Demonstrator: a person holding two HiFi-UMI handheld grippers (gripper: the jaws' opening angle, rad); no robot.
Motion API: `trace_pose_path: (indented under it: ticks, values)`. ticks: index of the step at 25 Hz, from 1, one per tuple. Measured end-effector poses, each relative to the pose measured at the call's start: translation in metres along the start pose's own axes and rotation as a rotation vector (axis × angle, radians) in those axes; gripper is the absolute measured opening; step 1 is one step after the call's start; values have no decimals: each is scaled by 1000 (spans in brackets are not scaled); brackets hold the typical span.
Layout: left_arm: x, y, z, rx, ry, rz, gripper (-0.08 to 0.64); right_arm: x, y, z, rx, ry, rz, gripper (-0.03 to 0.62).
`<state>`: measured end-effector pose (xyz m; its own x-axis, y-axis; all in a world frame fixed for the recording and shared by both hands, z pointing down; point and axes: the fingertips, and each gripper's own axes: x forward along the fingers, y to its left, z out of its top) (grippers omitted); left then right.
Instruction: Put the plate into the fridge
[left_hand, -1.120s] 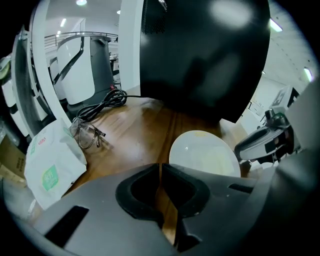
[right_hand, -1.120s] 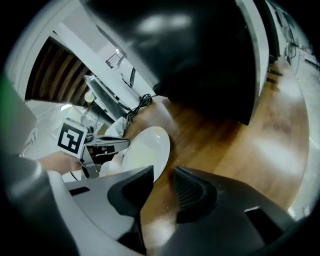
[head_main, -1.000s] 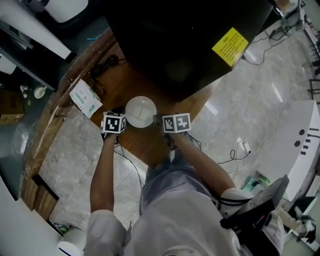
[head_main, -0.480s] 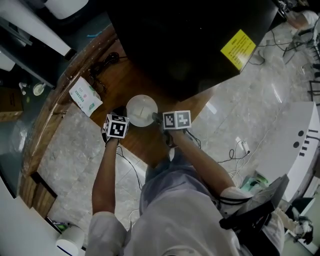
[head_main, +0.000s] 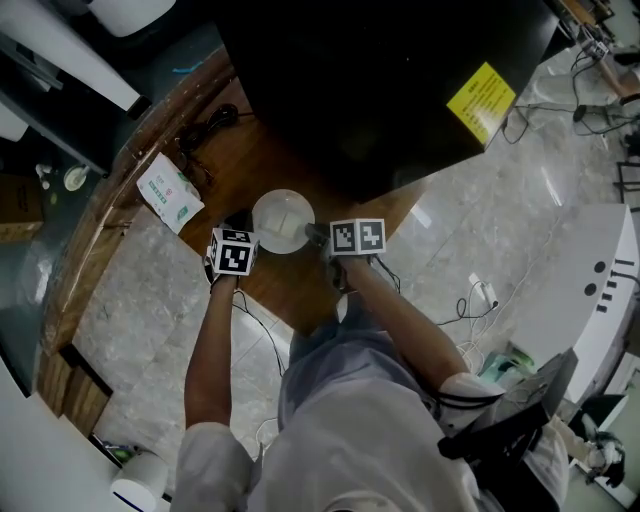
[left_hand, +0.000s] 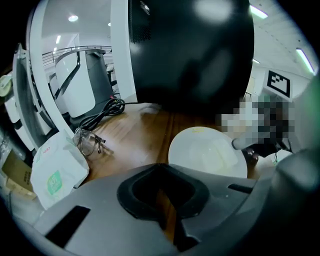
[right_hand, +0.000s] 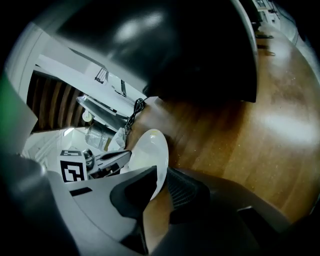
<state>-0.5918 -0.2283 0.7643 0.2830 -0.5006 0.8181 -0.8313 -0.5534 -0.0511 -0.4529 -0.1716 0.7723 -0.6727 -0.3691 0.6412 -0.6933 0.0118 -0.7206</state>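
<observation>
A white plate (head_main: 283, 220) lies on the wooden table (head_main: 300, 285), just in front of the black fridge (head_main: 350, 90). My right gripper (head_main: 313, 236) is shut on the plate's right rim; in the right gripper view the plate (right_hand: 150, 150) runs between the right gripper's (right_hand: 157, 181) two jaws. My left gripper (head_main: 238, 233) sits just left of the plate, apart from it. In the left gripper view the left gripper's (left_hand: 163, 172) jaws are shut with nothing between them, and the plate (left_hand: 207, 152) lies to the right of them.
A white packet with green print (head_main: 170, 193) and a pair of glasses (left_hand: 87, 142) lie on the table to the left. A black cable (head_main: 205, 130) is coiled by the fridge's corner. The fridge carries a yellow label (head_main: 482, 102). Cables trail on the marble floor (head_main: 480, 295).
My left gripper has drawn back from the plate's left edge and turned a little. The right gripper and the plate have barely shifted.
</observation>
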Motion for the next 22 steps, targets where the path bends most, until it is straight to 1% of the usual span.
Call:
trace_pose_path:
  ticks: [2, 4, 8, 10, 12, 14, 18, 22]
  values:
    - [2, 1, -6, -5, 2, 1, 20, 1, -1, 2, 44, -16, 29, 69]
    - [2, 2, -7, -14, -20, 6, 20, 1, -2, 5, 86, -34, 54, 67]
    - [2, 1, -6, -21, -33, 21, 20, 3, 0, 11, 142, -61, 89, 67]
    - [2, 1, -7, -26, -37, 23, 20, 3, 0, 11, 142, -57, 92, 67]
    - [3, 3, -7, -44, -49, 22, 20, 3, 0, 8, 120, -39, 88, 67]
    - [1, 4, -8, -74, -59, 22, 20, 3, 2, 4, 130, -39, 103, 48]
    - [-1, 6, -9, -104, -89, 37, 20, 1, 6, 3, 226, -75, 183, 37]
    - [2, 6, -9, -139, -105, 33, 20, 0, 16, 3, 274, -97, 316, 28]
